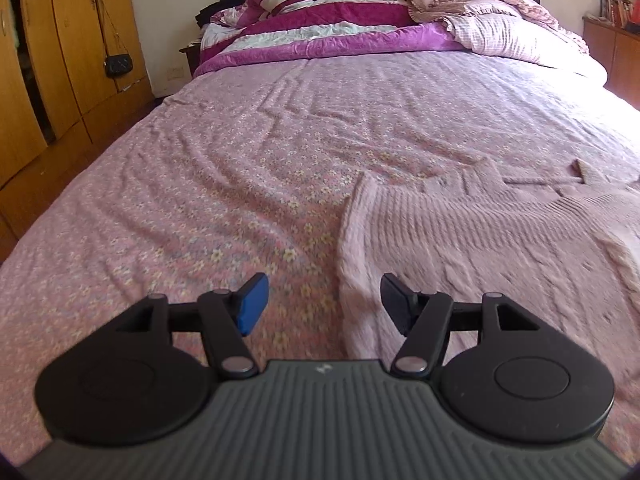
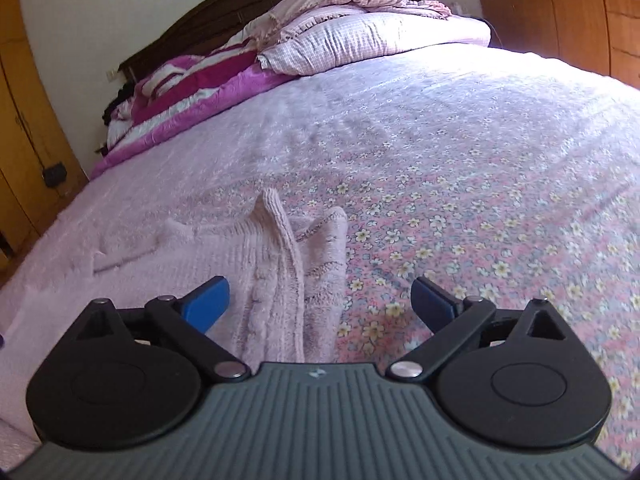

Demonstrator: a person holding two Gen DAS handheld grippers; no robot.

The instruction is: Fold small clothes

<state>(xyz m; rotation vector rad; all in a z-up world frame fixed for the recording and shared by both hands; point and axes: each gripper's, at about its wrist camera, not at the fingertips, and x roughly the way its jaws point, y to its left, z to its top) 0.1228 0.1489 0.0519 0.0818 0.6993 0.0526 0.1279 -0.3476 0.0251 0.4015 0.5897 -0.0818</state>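
Observation:
A pale pink knitted sweater (image 1: 472, 236) lies flat on the floral bedsheet (image 1: 200, 200), filling the right half of the left wrist view. My left gripper (image 1: 324, 304) is open and empty, low over the sweater's left edge. In the right wrist view the sweater (image 2: 224, 256) lies at the left, with a folded sleeve or edge (image 2: 288, 264) running toward me between the fingers. My right gripper (image 2: 320, 304) is open and empty, just above the sweater's right edge.
The floral bedsheet (image 2: 480, 200) covers a large bed. A purple striped quilt (image 1: 320, 28) and a checked pink pillow (image 1: 516, 36) are piled at the headboard. Wooden wardrobes (image 1: 48, 60) stand left of the bed and a wooden cabinet (image 2: 560, 12) to the right.

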